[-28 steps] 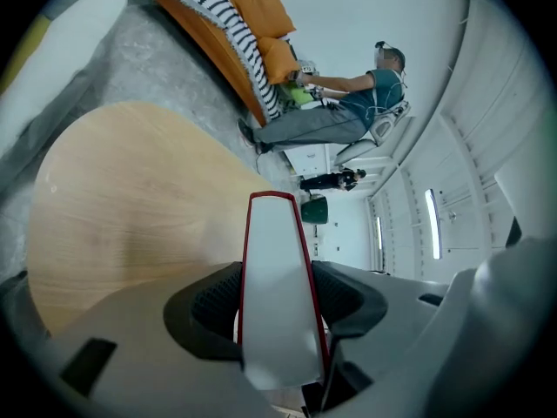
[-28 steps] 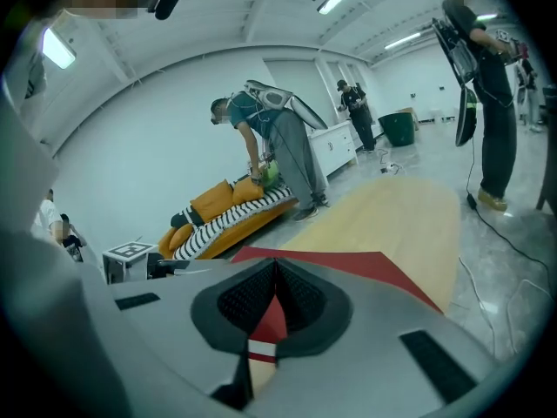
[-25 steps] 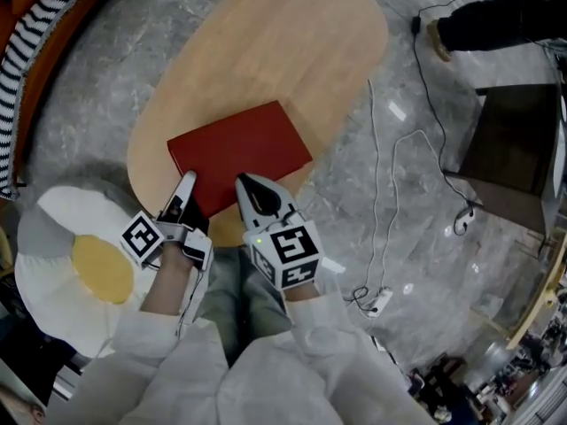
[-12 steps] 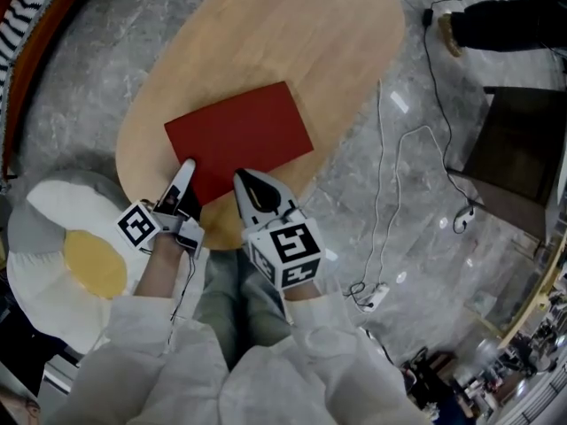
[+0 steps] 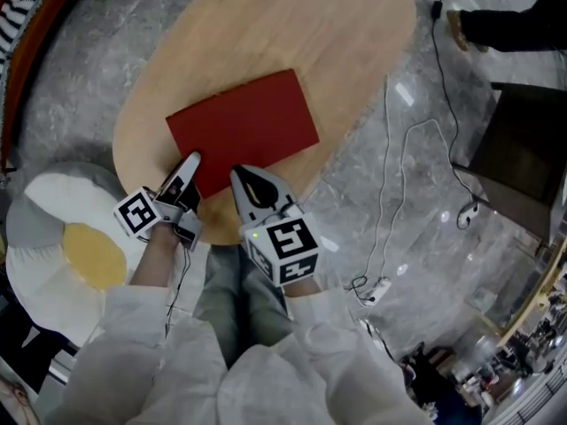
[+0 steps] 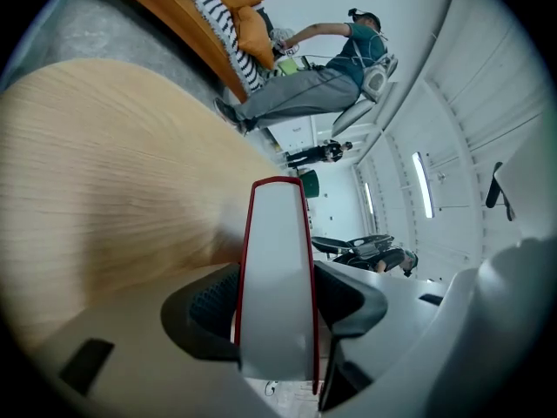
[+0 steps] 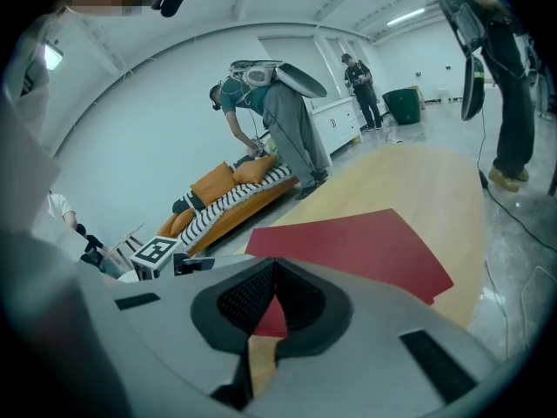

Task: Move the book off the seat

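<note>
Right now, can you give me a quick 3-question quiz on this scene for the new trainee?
1. Which gripper has the book between its jaws? A) left B) right C) neither
2. True or false: the right gripper is shut and empty.
3. Fill in: the book is over the wooden ____.
Key: 1 A, the left gripper; 2 true; 3 table.
</note>
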### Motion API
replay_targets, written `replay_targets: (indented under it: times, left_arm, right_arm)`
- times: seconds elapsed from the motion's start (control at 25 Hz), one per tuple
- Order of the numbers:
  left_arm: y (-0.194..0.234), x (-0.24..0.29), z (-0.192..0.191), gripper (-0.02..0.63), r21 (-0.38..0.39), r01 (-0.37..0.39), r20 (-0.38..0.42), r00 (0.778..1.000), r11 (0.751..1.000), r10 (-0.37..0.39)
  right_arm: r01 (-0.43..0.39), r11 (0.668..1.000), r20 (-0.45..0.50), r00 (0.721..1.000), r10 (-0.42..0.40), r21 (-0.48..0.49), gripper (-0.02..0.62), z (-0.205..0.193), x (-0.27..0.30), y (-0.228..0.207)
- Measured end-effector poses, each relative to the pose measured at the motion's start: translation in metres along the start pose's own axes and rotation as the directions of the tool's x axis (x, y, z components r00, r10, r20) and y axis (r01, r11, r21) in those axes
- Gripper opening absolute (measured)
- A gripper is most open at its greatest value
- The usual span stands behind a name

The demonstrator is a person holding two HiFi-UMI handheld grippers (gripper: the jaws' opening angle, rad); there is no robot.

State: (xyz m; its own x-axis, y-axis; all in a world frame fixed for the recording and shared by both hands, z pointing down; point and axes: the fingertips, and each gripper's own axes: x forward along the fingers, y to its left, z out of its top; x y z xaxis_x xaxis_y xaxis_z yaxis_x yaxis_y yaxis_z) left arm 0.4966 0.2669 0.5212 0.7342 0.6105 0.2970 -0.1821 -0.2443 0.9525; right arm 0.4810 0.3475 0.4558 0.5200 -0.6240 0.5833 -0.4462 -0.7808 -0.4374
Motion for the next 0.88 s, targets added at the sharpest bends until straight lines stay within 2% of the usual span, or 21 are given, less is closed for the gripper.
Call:
replay_targets:
  times: [0.28, 0.52, 0.56, 0.6, 0.68, 0.72, 0.8, 0.88]
  left_arm:
    - [0.012, 0.001, -0.001, 0.253, 0.005, -0.032, -0.044, 0.999, 0.999, 0.032]
    - [0.019, 0.009, 0.008, 0.258, 0.052, -0.036, -0.078, 0.996, 0.998, 0.040]
    - [0.023, 0.008, 0.010, 0.259, 0.076, -0.057, -0.081, 0.995, 0.995, 0.063]
    - [0.031, 0.005, 0.012, 0.261, 0.121, -0.114, -0.082, 0.989, 0.986, 0.124]
    - [0.052, -0.005, 0.013, 0.259, 0.224, -0.243, -0.087, 0.959, 0.944, 0.268]
    - [0.056, -0.007, 0.012, 0.261, 0.251, -0.266, -0.092, 0.951, 0.931, 0.297]
    - [0.059, -0.010, 0.011, 0.259, 0.271, -0.281, -0.095, 0.944, 0.921, 0.316]
    - [0.056, -0.008, 0.009, 0.259, 0.260, -0.261, -0.096, 0.951, 0.930, 0.294]
  right_arm:
    - [0.029, 1.000, 0.001, 1.000, -0.029, 0.003, 0.012, -0.001, -0.004, -0.013]
    - [0.028, 1.000, -0.020, 0.999, -0.028, 0.014, 0.012, -0.016, -0.008, -0.016]
    - [0.028, 0.999, -0.023, 0.999, -0.027, 0.016, 0.012, -0.019, -0.008, -0.016]
    - [0.027, 0.999, -0.027, 0.999, -0.027, 0.020, 0.012, -0.022, -0.009, -0.016]
    - [0.024, 0.999, -0.032, 0.999, -0.023, 0.025, 0.012, -0.025, -0.010, -0.014]
    - [0.020, 1.000, -0.031, 0.999, -0.019, 0.024, 0.012, -0.026, -0.010, -0.013]
    - [0.012, 1.000, -0.028, 1.000, -0.012, 0.019, 0.012, -0.025, -0.009, -0.011]
    - [0.011, 1.000, -0.025, 1.000, -0.010, 0.016, 0.012, -0.022, -0.008, -0.010]
